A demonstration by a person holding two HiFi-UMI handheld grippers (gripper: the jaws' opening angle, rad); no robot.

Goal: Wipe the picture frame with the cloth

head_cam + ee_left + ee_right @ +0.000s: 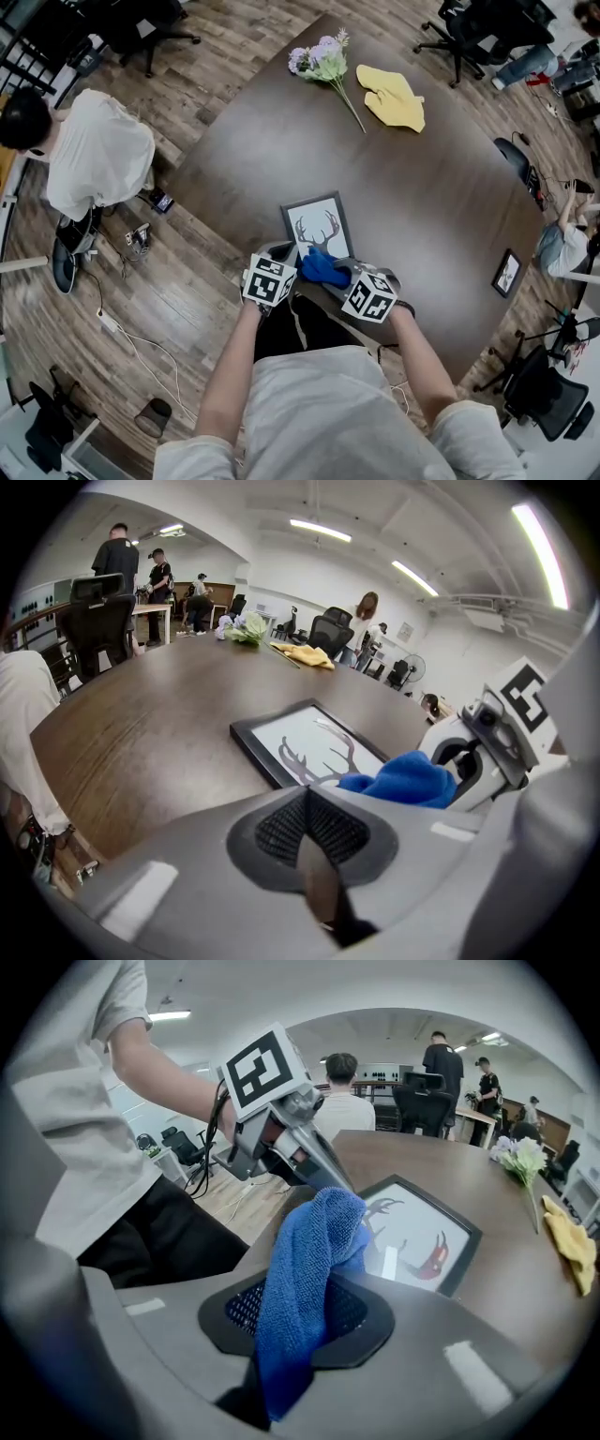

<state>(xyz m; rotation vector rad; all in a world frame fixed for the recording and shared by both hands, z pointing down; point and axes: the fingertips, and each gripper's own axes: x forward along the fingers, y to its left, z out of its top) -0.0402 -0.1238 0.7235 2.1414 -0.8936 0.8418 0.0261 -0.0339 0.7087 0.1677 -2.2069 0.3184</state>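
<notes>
Right gripper view shows the right gripper (302,1309) with its jaws clamped on a blue cloth (309,1269); the cloth rises out of the jaws in a bunched fold. Left gripper view shows the left gripper (314,832) with its jaws pressed together and nothing between them. In the head view the two grippers sit side by side at the near edge of a dark wooden table (422,187), the left one at 9 o'clock of the cloth. The cloth lies over the 6 o'clock edge of the picture frame (317,225), a black frame with an antler print that lies flat on the table. Well apart from it, at 12 o'clock, lies a bunch of flowers (322,58), and at 1 o'clock a yellow rag (394,97). A smaller frame (507,272) sits at 3 o'clock by the table's edge.
</notes>
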